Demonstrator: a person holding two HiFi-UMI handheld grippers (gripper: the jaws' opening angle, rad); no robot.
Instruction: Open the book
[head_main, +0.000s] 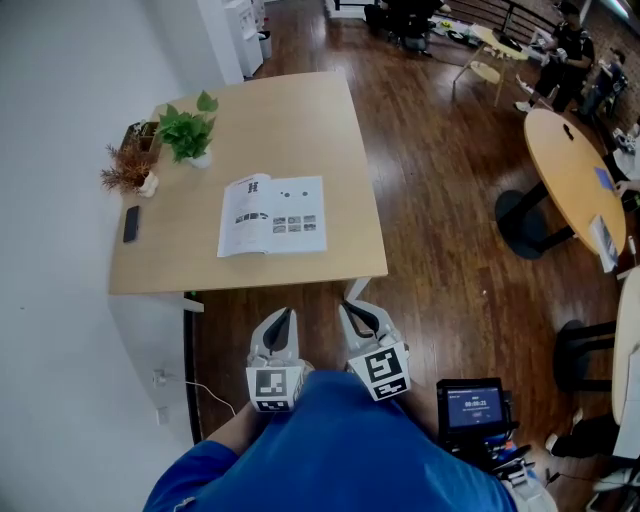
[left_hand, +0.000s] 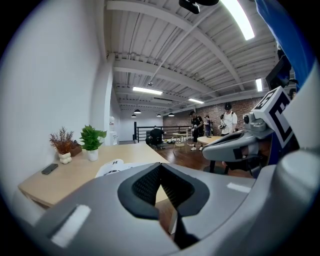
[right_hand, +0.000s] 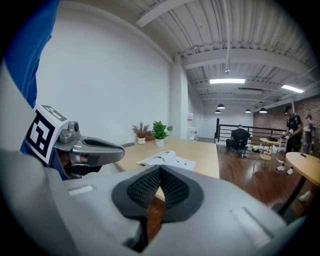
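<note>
Left gripper (head_main: 283, 318), right gripper (head_main: 352, 312) closed, empty; open book (head_main: 272, 215) on table (head_main: 330, 130) ahead, well apart.

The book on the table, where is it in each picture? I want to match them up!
Head view: the book lies open in the middle of the table, to the right of the green plant.
Left gripper view: its pages peek out just above the jaws, left of centre, below the plant.
Right gripper view: it lies near the centre, above the jaws, below the plant.
Shared landmark: the green plant.
</note>
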